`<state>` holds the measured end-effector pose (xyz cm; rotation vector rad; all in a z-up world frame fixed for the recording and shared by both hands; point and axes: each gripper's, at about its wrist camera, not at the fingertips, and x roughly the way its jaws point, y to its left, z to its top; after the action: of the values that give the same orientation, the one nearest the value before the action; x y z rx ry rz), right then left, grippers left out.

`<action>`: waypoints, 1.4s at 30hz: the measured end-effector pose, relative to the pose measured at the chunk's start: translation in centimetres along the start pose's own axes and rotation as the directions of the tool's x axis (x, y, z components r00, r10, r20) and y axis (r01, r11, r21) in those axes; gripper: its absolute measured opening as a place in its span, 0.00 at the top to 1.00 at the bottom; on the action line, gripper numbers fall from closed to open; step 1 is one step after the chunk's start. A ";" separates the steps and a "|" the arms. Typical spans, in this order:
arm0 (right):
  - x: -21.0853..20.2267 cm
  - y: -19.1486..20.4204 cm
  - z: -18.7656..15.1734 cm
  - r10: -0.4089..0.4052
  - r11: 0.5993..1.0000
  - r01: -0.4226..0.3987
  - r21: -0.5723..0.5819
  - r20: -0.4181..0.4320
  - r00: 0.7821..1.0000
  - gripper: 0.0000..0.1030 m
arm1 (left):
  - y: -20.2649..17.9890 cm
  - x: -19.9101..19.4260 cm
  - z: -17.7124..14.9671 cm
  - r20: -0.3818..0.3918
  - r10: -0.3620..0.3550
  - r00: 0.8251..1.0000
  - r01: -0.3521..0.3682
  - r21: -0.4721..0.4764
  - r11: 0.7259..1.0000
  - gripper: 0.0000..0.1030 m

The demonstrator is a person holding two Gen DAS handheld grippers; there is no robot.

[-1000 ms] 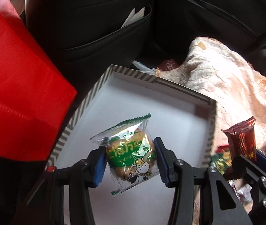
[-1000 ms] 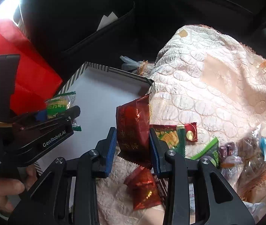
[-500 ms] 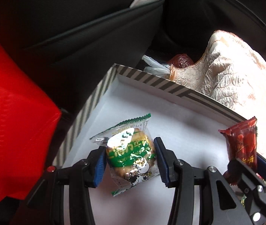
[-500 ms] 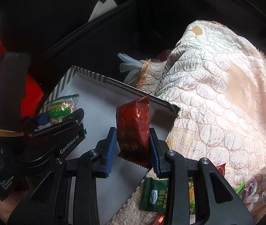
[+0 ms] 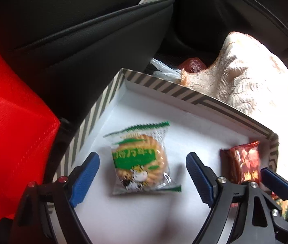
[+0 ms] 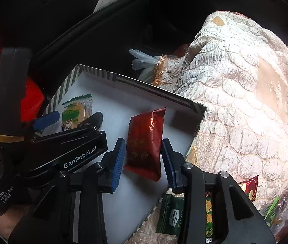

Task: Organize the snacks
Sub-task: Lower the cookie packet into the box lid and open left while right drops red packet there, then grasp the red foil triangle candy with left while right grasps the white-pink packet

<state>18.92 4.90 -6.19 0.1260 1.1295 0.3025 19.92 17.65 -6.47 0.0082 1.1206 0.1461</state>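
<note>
A white box with a striped rim (image 5: 156, 85) (image 6: 95, 73) sits on the car seat. A green-and-clear cookie packet (image 5: 140, 158) (image 6: 77, 111) lies on the box floor between the spread blue pads of my left gripper (image 5: 142, 181), which is open. A dark red snack packet (image 6: 146, 140) (image 5: 245, 162) lies in the box near its right wall. My right gripper (image 6: 143, 160) is open, its pads on either side of the packet with a small gap.
A red bag (image 5: 12, 134) stands left of the box. A black seat-back pocket (image 5: 95, 30) is behind it. A cream quilted blanket (image 6: 245, 101) lies to the right, with several loose snack packets (image 6: 211, 209) on it at lower right.
Both grippers have opened and let go of their packets. The cookie packet and the red packet now lie on the box floor. Both grippers moved further over the box.
</note>
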 end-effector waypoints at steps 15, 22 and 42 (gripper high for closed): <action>-11.3 -7.3 -7.2 0.002 0.995 -0.018 0.101 0.163 0.987 0.55 | -4.3 -10.2 -5.7 0.087 -0.145 0.986 0.140 0.057 0.988 0.13; -15.2 -11.6 -11.8 -0.090 0.991 0.067 0.115 0.206 0.974 0.55 | -8.6 -12.3 -8.9 0.062 -0.222 0.973 0.215 0.093 0.972 0.13; -15.9 -16.2 -18.1 -0.097 0.984 0.069 0.166 0.162 0.982 0.55 | -14.0 -10.7 -14.3 -0.050 -0.189 0.981 0.193 0.085 0.978 0.13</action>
<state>-0.87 -16.25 -4.08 0.2414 0.9861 0.1235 4.12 1.54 -4.25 -0.0230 1.1624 -0.0761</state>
